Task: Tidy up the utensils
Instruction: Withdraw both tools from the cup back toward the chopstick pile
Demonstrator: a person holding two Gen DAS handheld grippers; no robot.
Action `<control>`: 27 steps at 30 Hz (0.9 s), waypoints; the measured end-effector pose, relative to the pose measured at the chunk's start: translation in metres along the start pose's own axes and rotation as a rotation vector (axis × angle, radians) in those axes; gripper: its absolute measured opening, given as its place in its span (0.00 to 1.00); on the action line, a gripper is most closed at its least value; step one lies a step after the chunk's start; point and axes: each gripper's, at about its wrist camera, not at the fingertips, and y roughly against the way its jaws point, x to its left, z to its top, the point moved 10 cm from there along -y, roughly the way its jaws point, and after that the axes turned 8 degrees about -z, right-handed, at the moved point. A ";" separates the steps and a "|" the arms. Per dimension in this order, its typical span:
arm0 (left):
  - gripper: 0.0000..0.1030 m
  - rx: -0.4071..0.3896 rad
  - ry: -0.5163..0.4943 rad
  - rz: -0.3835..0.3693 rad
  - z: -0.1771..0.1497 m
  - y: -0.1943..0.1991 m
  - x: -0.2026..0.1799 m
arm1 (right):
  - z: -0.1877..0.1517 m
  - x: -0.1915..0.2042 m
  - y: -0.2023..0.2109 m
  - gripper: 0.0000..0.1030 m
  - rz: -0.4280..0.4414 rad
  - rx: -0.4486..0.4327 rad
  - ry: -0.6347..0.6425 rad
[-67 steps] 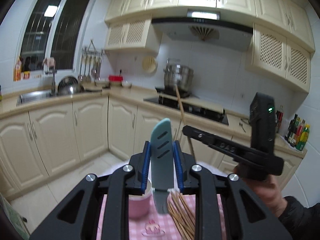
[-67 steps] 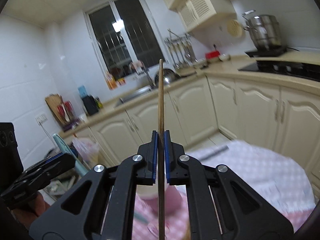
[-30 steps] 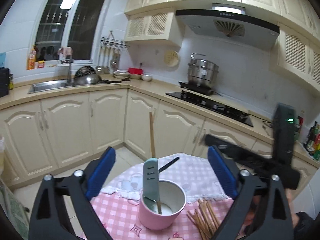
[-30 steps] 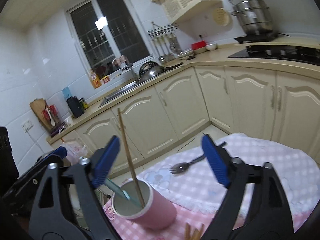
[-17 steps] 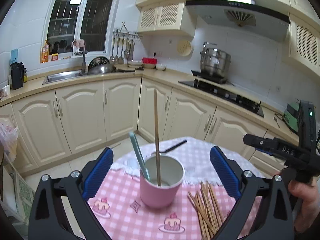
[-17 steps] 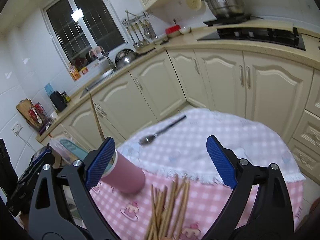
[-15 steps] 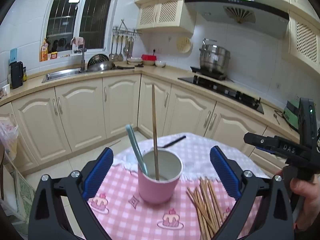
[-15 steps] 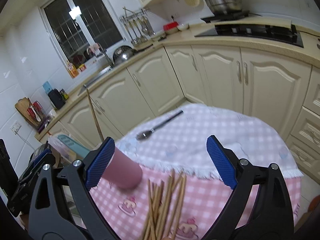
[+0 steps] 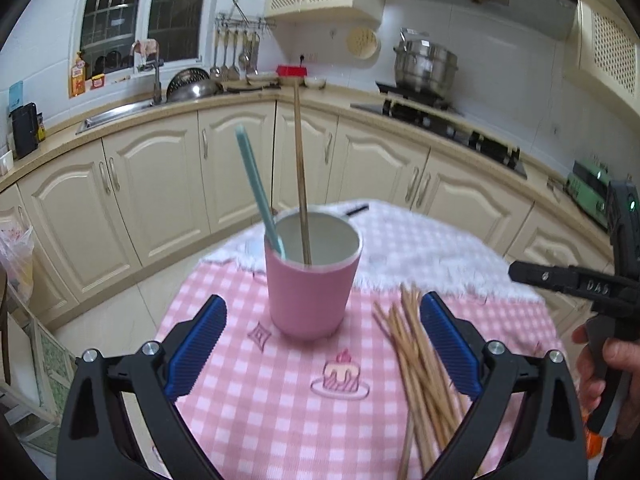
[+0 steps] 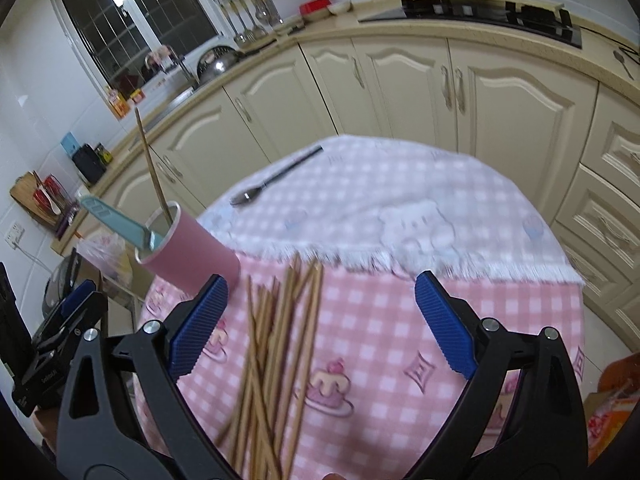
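Both grippers are spread wide and carry nothing: the left gripper (image 9: 322, 346) hangs over the checked cloth (image 9: 280, 400) facing the pink cup (image 9: 311, 284), and the right gripper (image 10: 320, 322) sits low over the loose pile of chopsticks (image 10: 276, 344). The cup already holds a teal-handled utensil (image 9: 256, 188) leaning to its left rim and one chopstick (image 9: 301, 168) standing nearly upright. A spoon (image 10: 276, 178) lies well apart on the white far part of the cloth. The step in hand looks like picking the next chopstick from the pile — best done by coming down on a single stick near the top of the heap, where one lies clear of its neighbours, and closing the jaws across its width around mid-length so it does not swing. The sticks cross one another, so a low pinch would likely drag several. Writing is scarce: the body of the other gripper shows "DAS" (image 9: 596, 289), though blur makes the last letter uncertain; nothing else is legible.
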 end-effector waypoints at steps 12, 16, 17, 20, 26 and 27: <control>0.93 0.218 -0.157 -0.043 -0.072 -0.032 -0.024 | -0.043 -0.001 -0.012 0.90 -0.048 0.094 0.071; 0.93 0.282 -0.201 -0.059 -0.090 -0.042 -0.030 | -0.058 0.002 -0.019 0.90 -0.063 0.133 0.100; 0.93 0.293 -0.210 -0.060 -0.093 -0.044 -0.031 | -0.061 0.002 -0.020 0.90 -0.066 0.141 0.107; 0.93 0.334 -0.244 -0.062 -0.103 -0.052 -0.034 | -0.068 0.003 -0.025 0.90 -0.073 0.159 0.118; 0.93 0.388 -0.290 -0.083 -0.117 -0.061 -0.043 | -0.076 -0.003 -0.029 0.90 -0.086 0.180 0.115; 0.93 0.396 -0.298 -0.085 -0.119 -0.063 -0.045 | -0.077 -0.004 -0.029 0.90 -0.088 0.183 0.115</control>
